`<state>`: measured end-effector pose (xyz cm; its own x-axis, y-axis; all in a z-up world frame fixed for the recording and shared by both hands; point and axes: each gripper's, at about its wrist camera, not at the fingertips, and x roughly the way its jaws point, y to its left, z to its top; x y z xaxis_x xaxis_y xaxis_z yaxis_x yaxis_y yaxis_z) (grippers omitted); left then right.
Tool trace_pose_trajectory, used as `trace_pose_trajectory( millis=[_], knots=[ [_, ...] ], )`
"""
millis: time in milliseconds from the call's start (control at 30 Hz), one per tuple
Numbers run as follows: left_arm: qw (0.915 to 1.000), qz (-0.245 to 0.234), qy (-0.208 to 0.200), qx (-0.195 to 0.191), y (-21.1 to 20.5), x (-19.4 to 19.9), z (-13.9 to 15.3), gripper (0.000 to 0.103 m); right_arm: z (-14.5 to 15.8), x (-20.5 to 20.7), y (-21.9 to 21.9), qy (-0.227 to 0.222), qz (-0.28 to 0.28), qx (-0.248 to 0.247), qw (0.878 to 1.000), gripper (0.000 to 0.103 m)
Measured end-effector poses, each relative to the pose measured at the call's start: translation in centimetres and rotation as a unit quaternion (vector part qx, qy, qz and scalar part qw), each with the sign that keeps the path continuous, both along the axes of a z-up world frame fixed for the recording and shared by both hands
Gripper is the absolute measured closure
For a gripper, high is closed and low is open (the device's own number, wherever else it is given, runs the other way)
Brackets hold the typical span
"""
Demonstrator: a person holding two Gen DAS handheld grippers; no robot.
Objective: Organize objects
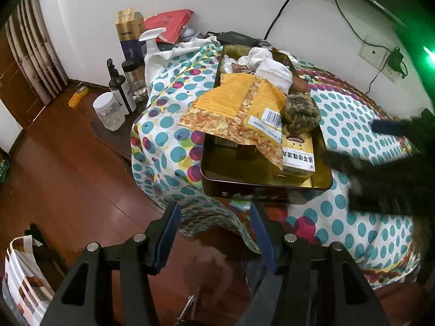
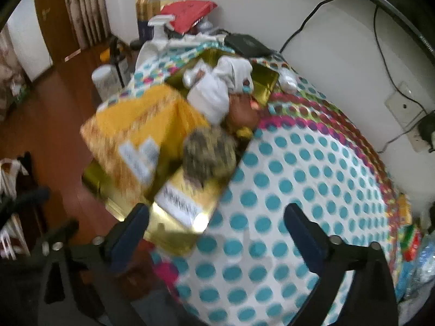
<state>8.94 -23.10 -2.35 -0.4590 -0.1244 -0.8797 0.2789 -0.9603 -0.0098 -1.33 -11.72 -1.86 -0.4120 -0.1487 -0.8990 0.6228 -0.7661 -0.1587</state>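
A gold metal tin (image 1: 261,182) lies on a polka-dot cloth (image 1: 353,125). It holds a yellow snack packet (image 1: 231,108), a braided rope ball (image 1: 301,112), a yellow box (image 1: 297,152) and white cloth (image 1: 274,73). My left gripper (image 1: 214,233) is open and empty, just before the tin's near wall. My right gripper (image 2: 217,228) is open and empty above the cloth, beside the tin (image 2: 174,236); it shows blurred at the right of the left wrist view (image 1: 391,146). The right wrist view also shows the packet (image 2: 136,130) and the rope ball (image 2: 209,154), blurred.
A side table (image 1: 114,133) left of the cloth carries a plastic jar (image 1: 108,111), a dark bottle (image 1: 121,87), a spray bottle (image 1: 152,43) and boxes (image 1: 130,32). Wooden floor (image 1: 68,184) lies below. A striped bag (image 1: 24,279) sits lower left. Cables and a wall socket (image 1: 375,54) lie behind.
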Motion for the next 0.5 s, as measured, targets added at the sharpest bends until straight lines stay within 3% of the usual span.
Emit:
trace_pose_trajectory(
  millis=[167,500],
  knots=[
    [1.0,0.007,-0.007,0.002,0.4,-0.4,0.1,0.048,0.4,2.8,2.0,0.001,0.001,0.041,0.999,0.001],
    [0.9985,-0.004,-0.008,-0.054,3.0,-1.3,1.3,0.048,0.4,5.3,4.4,-0.076,-0.035,0.001,0.996,0.001]
  ],
)
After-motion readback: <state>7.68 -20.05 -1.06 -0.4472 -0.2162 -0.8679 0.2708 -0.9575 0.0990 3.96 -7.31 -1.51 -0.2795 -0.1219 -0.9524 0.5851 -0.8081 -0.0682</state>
